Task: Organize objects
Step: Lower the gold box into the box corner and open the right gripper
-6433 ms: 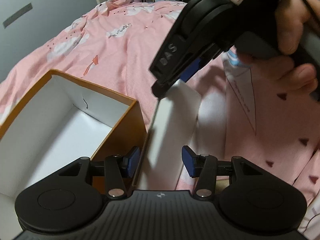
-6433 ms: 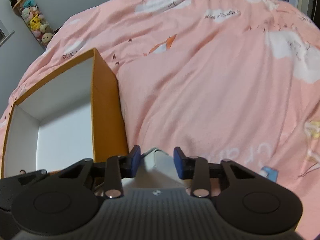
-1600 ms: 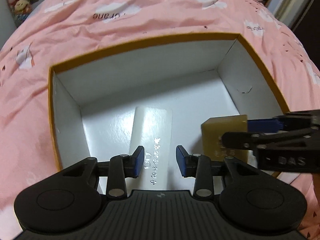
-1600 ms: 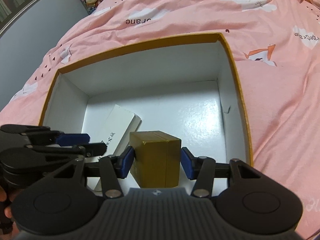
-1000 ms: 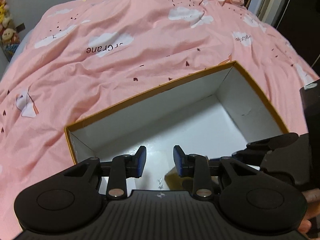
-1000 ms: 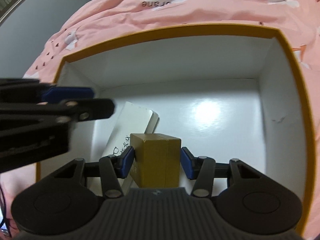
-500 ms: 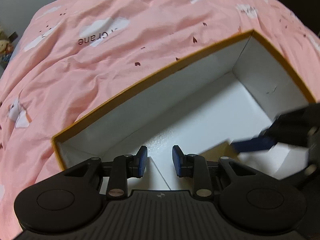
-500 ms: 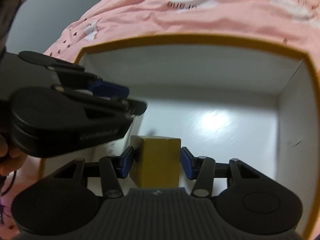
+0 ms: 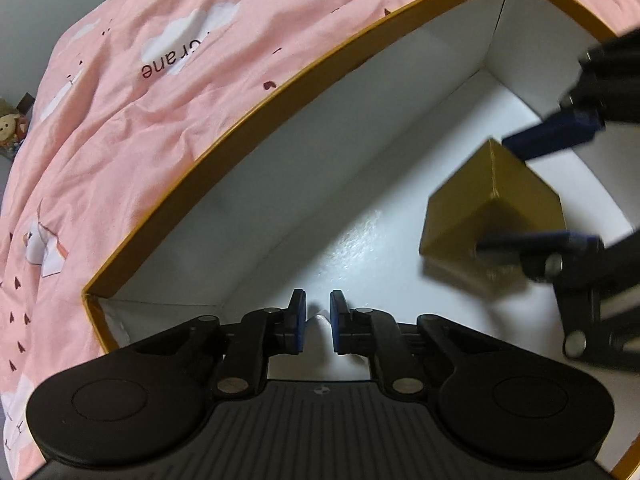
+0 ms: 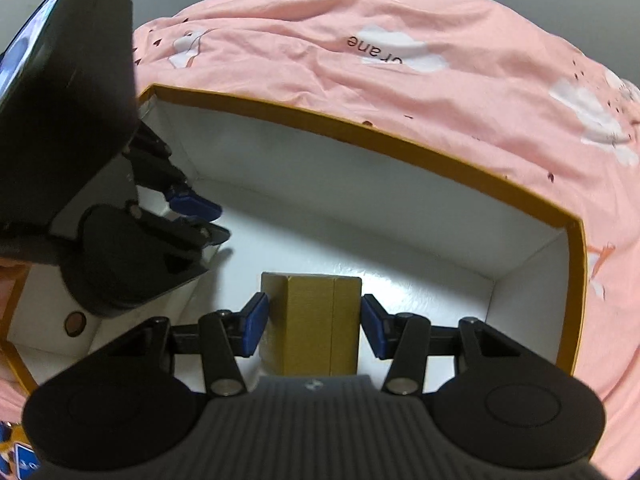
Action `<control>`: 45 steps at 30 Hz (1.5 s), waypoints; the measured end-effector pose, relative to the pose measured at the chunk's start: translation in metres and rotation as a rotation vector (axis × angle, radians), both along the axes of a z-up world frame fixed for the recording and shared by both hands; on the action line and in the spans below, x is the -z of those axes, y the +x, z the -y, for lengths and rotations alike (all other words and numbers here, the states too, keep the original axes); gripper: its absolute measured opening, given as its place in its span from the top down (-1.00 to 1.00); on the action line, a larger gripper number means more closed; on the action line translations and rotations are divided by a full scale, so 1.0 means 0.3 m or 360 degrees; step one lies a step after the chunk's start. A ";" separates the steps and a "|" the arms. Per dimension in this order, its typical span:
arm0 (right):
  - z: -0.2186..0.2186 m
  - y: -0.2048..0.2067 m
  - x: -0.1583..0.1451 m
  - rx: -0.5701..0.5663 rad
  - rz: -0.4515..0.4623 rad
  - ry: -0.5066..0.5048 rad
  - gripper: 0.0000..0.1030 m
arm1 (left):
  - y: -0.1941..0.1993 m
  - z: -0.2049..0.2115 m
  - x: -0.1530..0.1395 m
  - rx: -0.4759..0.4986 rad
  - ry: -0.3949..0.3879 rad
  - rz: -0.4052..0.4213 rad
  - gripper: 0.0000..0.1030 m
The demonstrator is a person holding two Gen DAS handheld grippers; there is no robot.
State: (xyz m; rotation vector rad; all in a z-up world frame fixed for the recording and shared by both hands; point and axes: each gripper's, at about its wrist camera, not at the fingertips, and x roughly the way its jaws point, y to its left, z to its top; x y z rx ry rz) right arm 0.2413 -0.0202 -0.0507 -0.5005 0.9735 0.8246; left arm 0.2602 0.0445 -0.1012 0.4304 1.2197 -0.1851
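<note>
Right now my two grippers both reach down into the orange-rimmed box [image 9: 224,148], which sits on the pink bedspread [image 9: 132,92] and fills the middle of both views with its white inside. My left gripper [image 9: 317,322], at the bottom centre of its own view, has its blue pads drawn nearly together; the jaws have just been closing, and a thin white edge shows in the narrow gap between them, though I cannot tell whether the pads press on it. From the right wrist view that same gripper enters from the left of the frame, over the box's left end. My right gripper [image 10: 314,326] stands about half open and has the gold box [image 10: 316,322] between its blue pads, one pad against each side, low in the centre of that frame. In the left wrist view the gold box [image 9: 492,208] appears at the right of the frame, tilted corner-forward over the glossy white floor of the orange-rimmed box, with the right gripper's blue fingers [image 9: 552,138] above and below it.
</note>
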 end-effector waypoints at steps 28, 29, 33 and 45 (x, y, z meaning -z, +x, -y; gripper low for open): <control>-0.220 -0.112 0.060 -0.0996 0.0695 -0.0180 -0.02 | -0.133 -0.143 -0.181 -0.0265 -0.0353 0.0138 0.68; -0.223 -0.110 0.063 -0.0999 0.0708 -0.0185 -0.03 | -0.133 -0.149 -0.179 -0.0271 -0.0358 0.0141 0.68; -0.224 -0.106 0.068 -0.0968 0.0714 -0.0211 -0.17 | -0.138 -0.159 -0.182 -0.0272 -0.0366 0.0164 0.66; -0.126 -0.047 0.058 -0.0588 0.0364 -0.0145 0.26 | -0.147 -0.146 -0.170 -0.0233 -0.0385 0.0196 0.63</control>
